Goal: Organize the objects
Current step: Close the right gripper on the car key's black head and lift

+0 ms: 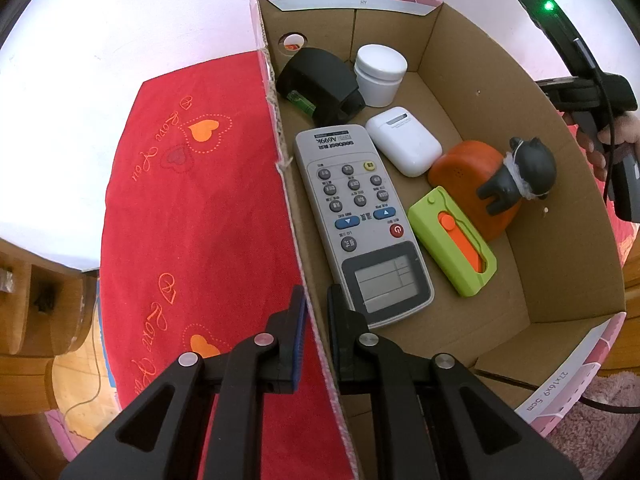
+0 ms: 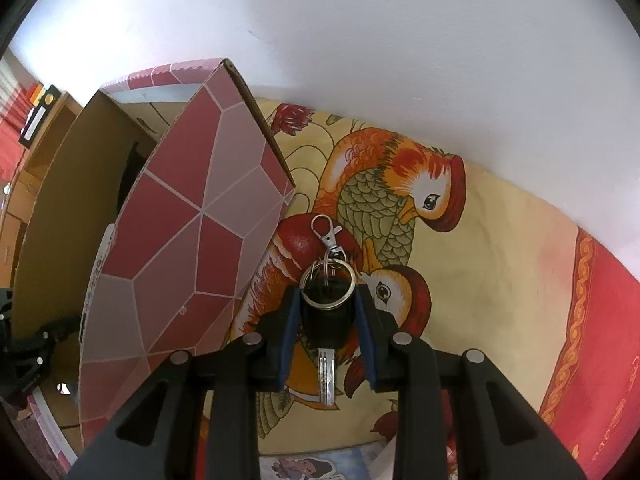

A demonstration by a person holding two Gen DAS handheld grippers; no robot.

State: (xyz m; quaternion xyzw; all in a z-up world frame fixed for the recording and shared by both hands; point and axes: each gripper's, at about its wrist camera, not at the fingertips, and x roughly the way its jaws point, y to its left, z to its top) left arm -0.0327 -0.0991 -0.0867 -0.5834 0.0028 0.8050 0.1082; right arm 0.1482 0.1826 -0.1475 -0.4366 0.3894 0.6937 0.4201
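**Beside the box: a key in one grip, the box wall in the other**

Along the cardboard box (image 1: 568, 216), taken here as the landmark, the left gripper (image 1: 316, 332) has its fingers closed on the box's left wall, one finger outside and one inside. Within the box, a grey remote control (image 1: 360, 220) lies against that gripped wall. Farther in sit a white earbud case (image 1: 404, 140), a lime-green and orange cutter (image 1: 452, 240), and an orange base carrying a dark figurine (image 1: 520, 176). At the box's far end stand a white jar (image 1: 380, 72) and a black object (image 1: 320, 80) whose identity is hard to make out. A red cloth (image 1: 192, 220) with hearts lies outside the box, left of the gripped wall.

From the right wrist view, the box (image 2: 188, 240) shows only its pink patterned outer wall. Just right of it, the right gripper (image 2: 328, 320) clamps the black head of a key (image 2: 326, 316); its blade (image 2: 327, 376) points back towards the camera, and a ring with a clasp (image 2: 328, 236) hangs forward. Whether the key touches the bird-patterned cloth (image 2: 500, 260) below cannot be told.
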